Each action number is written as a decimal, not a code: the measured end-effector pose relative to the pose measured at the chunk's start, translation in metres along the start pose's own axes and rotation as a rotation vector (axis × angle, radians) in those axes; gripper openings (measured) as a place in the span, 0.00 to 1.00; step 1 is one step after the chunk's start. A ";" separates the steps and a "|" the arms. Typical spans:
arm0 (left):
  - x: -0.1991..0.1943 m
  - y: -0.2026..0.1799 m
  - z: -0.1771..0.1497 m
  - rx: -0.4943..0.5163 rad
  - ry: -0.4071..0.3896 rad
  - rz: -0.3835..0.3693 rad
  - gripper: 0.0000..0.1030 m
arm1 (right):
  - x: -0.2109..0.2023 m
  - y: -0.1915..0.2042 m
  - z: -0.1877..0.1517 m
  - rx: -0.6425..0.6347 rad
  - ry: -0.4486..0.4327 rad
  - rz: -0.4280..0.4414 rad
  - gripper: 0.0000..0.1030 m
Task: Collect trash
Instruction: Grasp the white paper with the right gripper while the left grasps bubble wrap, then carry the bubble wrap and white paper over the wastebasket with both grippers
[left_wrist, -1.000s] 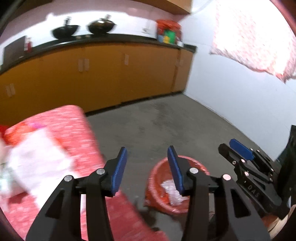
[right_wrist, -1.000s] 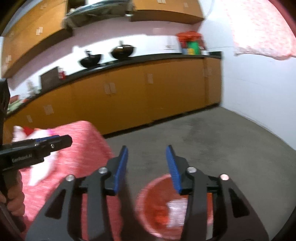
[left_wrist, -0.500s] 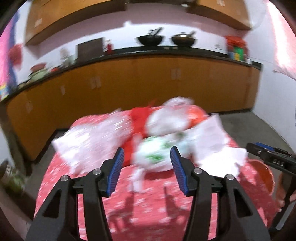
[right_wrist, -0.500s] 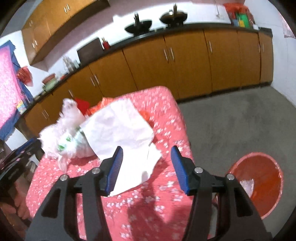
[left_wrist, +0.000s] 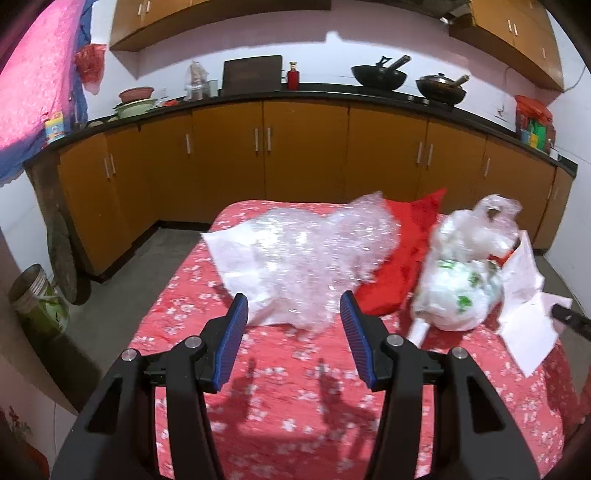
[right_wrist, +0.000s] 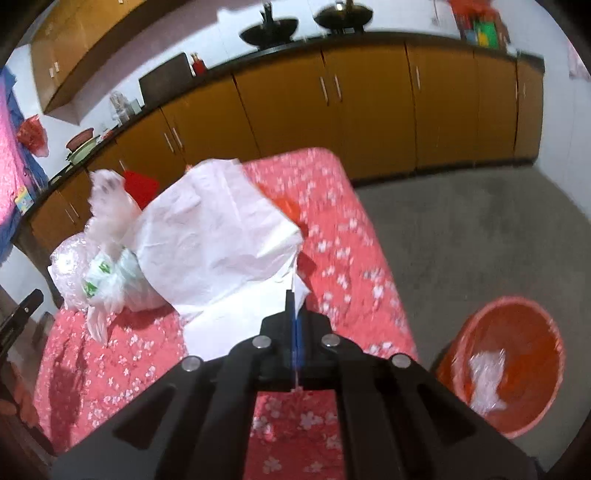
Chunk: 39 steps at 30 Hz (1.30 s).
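The right gripper (right_wrist: 294, 306) is clamped on a corner of the white paper sheet (right_wrist: 218, 236) near the table's (right_wrist: 354, 236) right edge. The red bin (right_wrist: 517, 365) stands on open floor at 4 o'clock. The left gripper (left_wrist: 293, 325) gapes wide, empty, before the bubble wrap (left_wrist: 317, 254).

No legible text showing in either view. Green print on white plastic bag (left_wrist: 458, 291) blurring beyond reading. Small colourful box (left_wrist: 54, 126) on worktop (left_wrist: 332, 96) bearing label, too small to read.
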<state>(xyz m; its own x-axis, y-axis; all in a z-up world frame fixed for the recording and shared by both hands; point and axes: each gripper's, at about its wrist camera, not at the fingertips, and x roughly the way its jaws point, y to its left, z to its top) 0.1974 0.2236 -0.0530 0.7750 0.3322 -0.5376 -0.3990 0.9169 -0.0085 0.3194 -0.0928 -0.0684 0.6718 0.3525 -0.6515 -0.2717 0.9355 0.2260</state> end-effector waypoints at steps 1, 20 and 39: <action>0.002 0.005 0.001 -0.009 0.000 0.001 0.53 | -0.003 0.001 0.000 -0.005 -0.007 0.000 0.02; 0.070 0.025 0.019 -0.091 0.134 -0.056 0.32 | -0.004 0.018 -0.008 -0.083 0.010 -0.018 0.02; -0.024 0.006 0.050 -0.018 -0.067 -0.172 0.03 | -0.068 0.028 0.008 -0.098 -0.172 0.020 0.02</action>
<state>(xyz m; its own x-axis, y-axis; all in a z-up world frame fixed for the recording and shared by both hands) 0.2007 0.2324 0.0020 0.8631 0.1851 -0.4699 -0.2658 0.9576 -0.1111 0.2715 -0.0903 -0.0114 0.7711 0.3778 -0.5124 -0.3462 0.9243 0.1605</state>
